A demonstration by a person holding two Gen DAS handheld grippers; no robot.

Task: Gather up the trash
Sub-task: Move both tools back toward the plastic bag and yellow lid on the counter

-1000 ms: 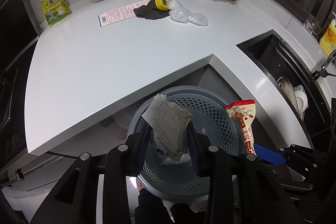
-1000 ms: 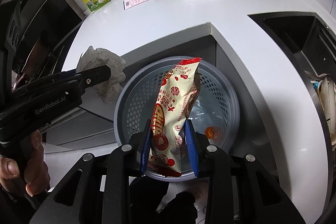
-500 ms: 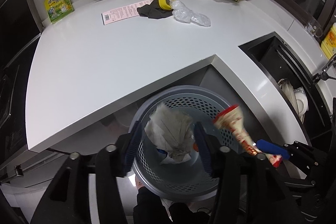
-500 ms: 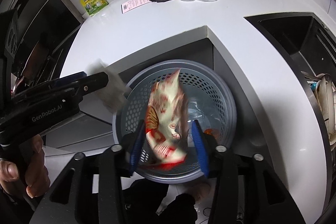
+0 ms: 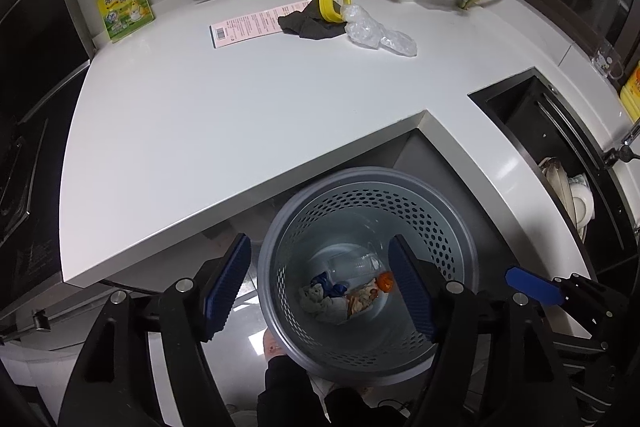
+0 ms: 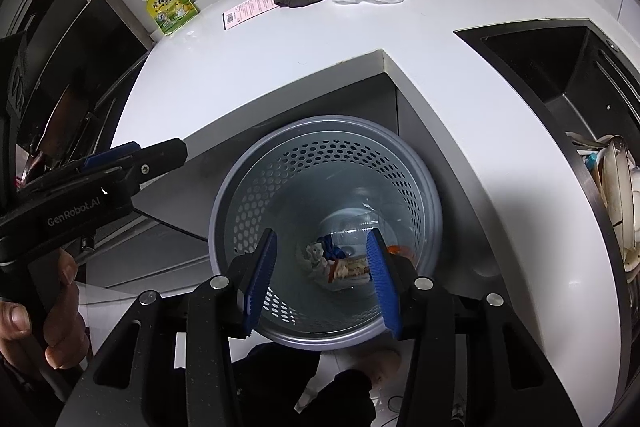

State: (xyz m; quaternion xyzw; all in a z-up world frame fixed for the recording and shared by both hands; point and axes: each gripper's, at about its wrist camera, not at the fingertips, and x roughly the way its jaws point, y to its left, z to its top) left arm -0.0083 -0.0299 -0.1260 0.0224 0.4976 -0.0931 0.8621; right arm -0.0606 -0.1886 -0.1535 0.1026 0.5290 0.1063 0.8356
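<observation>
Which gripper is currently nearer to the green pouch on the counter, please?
Left. The left gripper hovers over the bin's left side, nearer the green pouch; the right gripper sits further right.

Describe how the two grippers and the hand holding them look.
Both grippers, left and right, are black plastic with ridged blue pads and silver screws. The left one's side reads "GenRobot.AI" in white. A bare hand grips its handle.

One perforated grey bin (image 5: pixel 368 187) at 6 o'clock; at 12 o'clock on the tabletop (image 5: pixel 240 115), one pink slip (image 5: pixel 256 25), one dark cloth (image 5: pixel 308 25), one yellow lid (image 5: pixel 332 3), one clear plastic bag (image 5: pixel 376 33), one green pouch (image 5: pixel 124 5).
</observation>
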